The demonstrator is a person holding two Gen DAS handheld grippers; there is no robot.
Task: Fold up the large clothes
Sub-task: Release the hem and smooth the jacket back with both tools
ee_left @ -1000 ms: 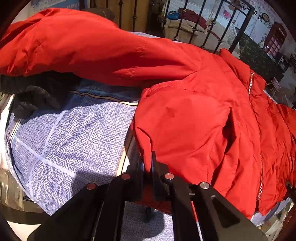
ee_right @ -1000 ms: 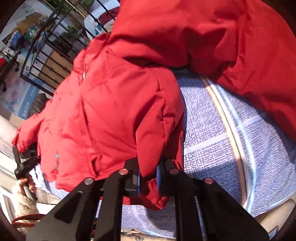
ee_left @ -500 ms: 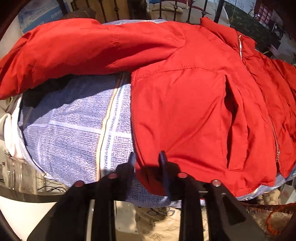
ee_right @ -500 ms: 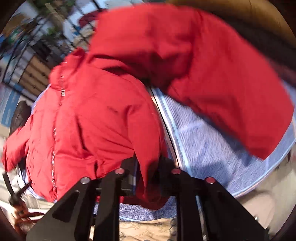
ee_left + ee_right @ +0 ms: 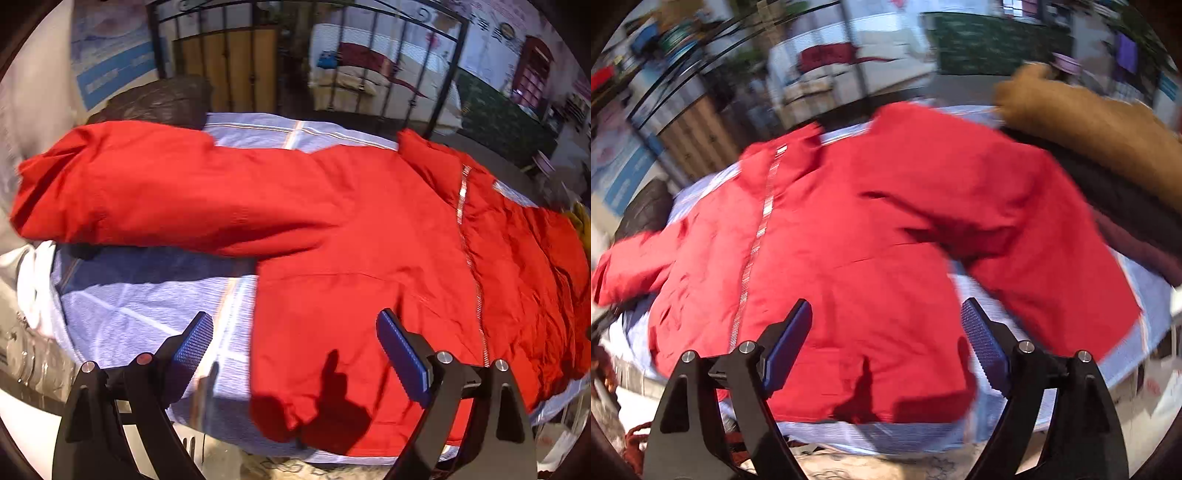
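A large red zip jacket [image 5: 351, 258] lies spread face up on a blue-and-white checked cloth [image 5: 140, 310], its zipper [image 5: 469, 258] running down the middle and one sleeve [image 5: 147, 192] stretched out to the left. My left gripper [image 5: 295, 336] is open and empty above the jacket's lower left hem. In the right wrist view the jacket [image 5: 857, 266] fills the middle, blurred by motion, with its other sleeve [image 5: 1034, 236] angled to the right. My right gripper [image 5: 886, 321] is open and empty above the lower right hem.
A dark brown cushion [image 5: 159, 99] sits behind the left sleeve, with black metal railing [image 5: 332, 74] beyond. A tan garment [image 5: 1100, 129] and dark clothes [image 5: 1126, 221] lie at the right. The cloth's near edge [image 5: 886, 435] hangs off the table.
Both grippers have let go of the jacket's hem corners and opened wide. Both have pulled back and up, and the jacket now lies flat on the cloth.
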